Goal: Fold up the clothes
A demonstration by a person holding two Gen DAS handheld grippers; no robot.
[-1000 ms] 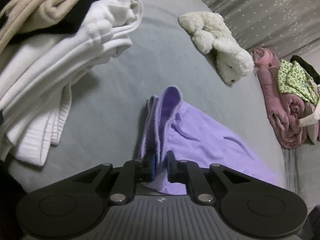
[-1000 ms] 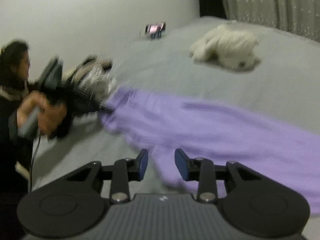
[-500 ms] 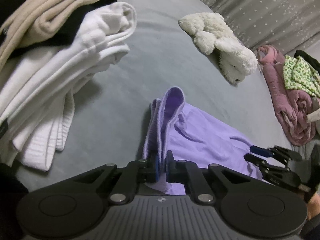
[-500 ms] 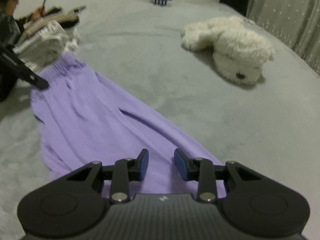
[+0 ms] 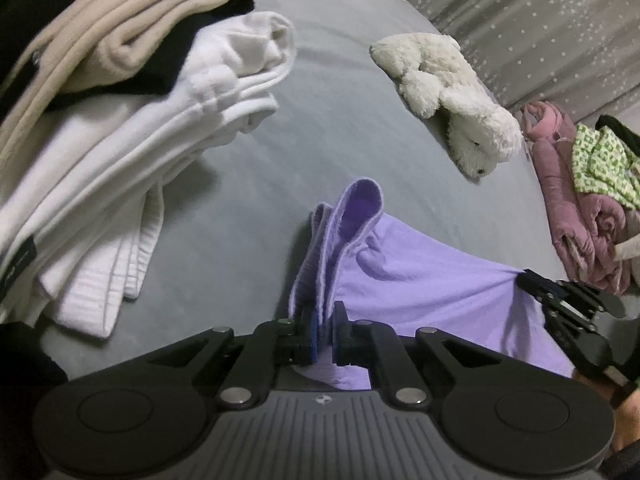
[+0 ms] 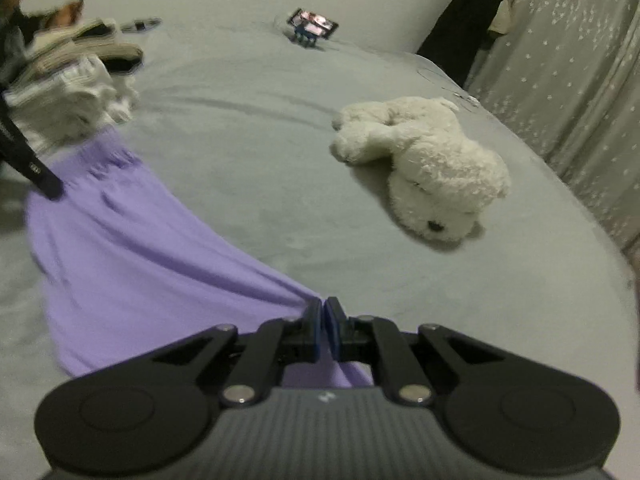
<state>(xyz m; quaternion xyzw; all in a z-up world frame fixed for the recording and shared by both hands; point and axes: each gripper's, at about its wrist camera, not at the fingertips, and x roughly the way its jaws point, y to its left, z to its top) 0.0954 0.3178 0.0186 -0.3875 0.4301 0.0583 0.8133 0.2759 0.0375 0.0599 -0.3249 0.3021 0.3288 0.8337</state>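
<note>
Purple and soft, the purple garment point(image 5: 420, 280) lies spread on the grey bed point(image 5: 340, 120), low and near in both views. The left gripper point(image 5: 325, 330) pinches one end of it. Its jaws are almost together, with the ribbed edge of the cloth squeezed between the blue pads, and a loop of that edge stands up just past the tips.

The right gripper point(image 6: 323, 328) pinches the other end. Its jaws are pressed tight, and the purple cloth bunches into folds right where they meet. In the left wrist view this gripper point(image 5: 532, 280) shows at the right edge, biting the far edge of the cloth, with part of a hand point(image 5: 624, 420) behind it. In the right wrist view the tip of the left gripper point(image 6: 48, 188) shows at the left, on the ribbed end of the garment point(image 6: 140, 260).

A pile of folded clothes point(image 5: 120, 140) sits just left of the purple garment: white at the bottom, then black and tan on top. A white toy dog point(image 5: 452, 100) lies on its side farther back on the bed, well apart from the garment. Past it, at the right edge, is a heap of pink cloth point(image 5: 572, 208) with a green patterned piece point(image 5: 600, 164) on top. A small phone on a stand point(image 6: 312, 26) sits far back on the bed.
</note>
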